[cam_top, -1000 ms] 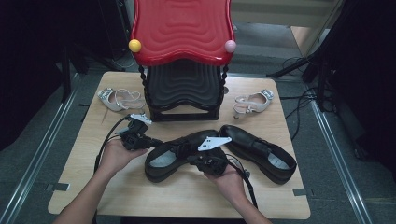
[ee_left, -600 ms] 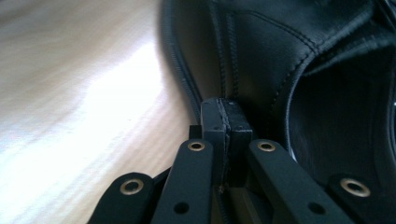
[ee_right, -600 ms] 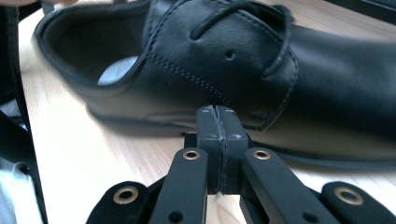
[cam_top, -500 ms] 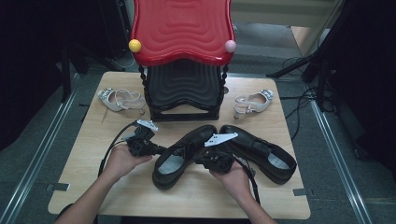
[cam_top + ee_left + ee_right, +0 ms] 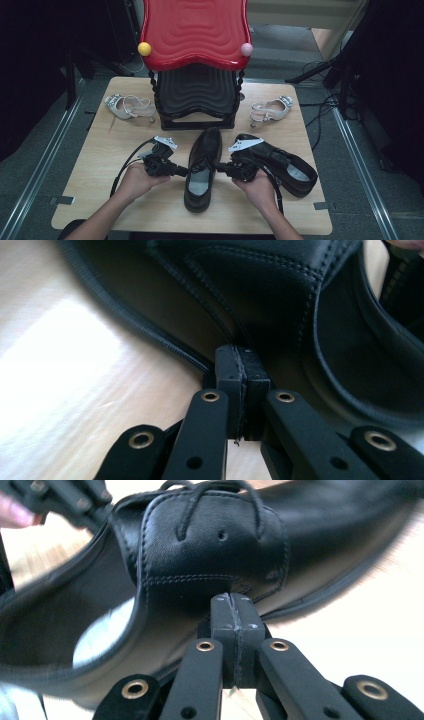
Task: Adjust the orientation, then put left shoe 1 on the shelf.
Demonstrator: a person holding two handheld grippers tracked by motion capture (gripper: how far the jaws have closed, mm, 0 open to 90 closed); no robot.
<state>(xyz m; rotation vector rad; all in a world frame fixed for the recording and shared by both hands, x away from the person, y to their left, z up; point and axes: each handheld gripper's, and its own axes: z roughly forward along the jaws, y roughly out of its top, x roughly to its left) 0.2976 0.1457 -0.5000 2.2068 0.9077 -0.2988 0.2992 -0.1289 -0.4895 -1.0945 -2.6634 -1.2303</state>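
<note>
High view: black shoe (image 5: 202,167) seemingly between hand-held grippers.

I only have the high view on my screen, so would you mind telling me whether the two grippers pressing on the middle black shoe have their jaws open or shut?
Observer: The left gripper has its jaws shut pad to pad, tips against the side of the black lace-up shoe, nothing between them.
Operator: Thank you. And the right one?
Observer: The right gripper is shut as well, its tips pushing just under the stitched lace panel.
Operator: Is the lace tied?
Observer: In the right gripper view the lace runs through the eyelets; whether it is knotted I cannot tell.
</note>
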